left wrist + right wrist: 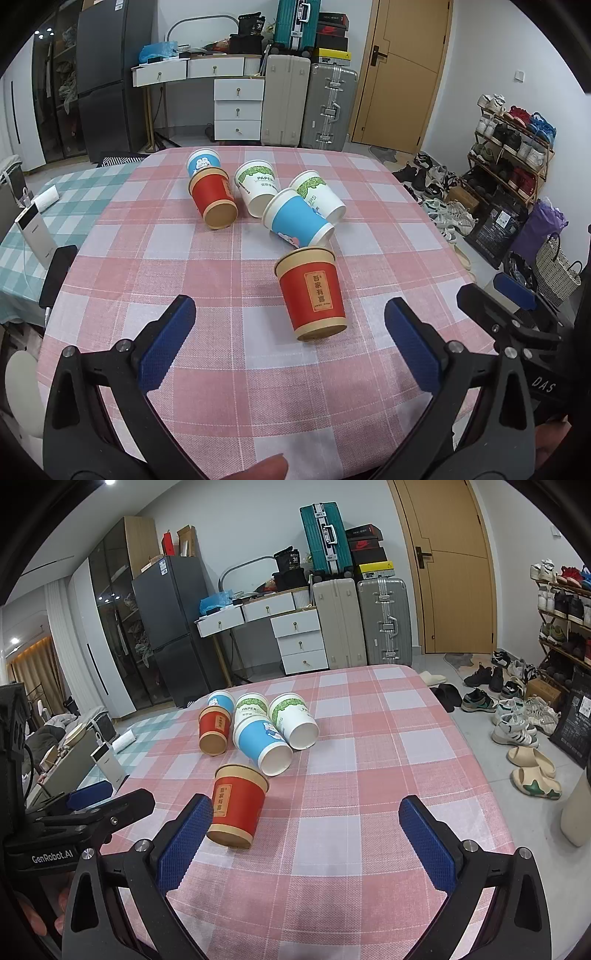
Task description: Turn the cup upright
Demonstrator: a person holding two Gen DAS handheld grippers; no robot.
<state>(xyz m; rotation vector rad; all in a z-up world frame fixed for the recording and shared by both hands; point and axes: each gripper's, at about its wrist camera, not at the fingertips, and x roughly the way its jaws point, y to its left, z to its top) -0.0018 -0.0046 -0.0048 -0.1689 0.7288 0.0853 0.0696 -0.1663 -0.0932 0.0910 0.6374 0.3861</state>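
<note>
Nothing flipped yet: all six cups lie tipped on the checked tablecloth, the nearest red cup closest ahead, while the left gripper and right gripper hover spread wide, holding nothing.
</note>
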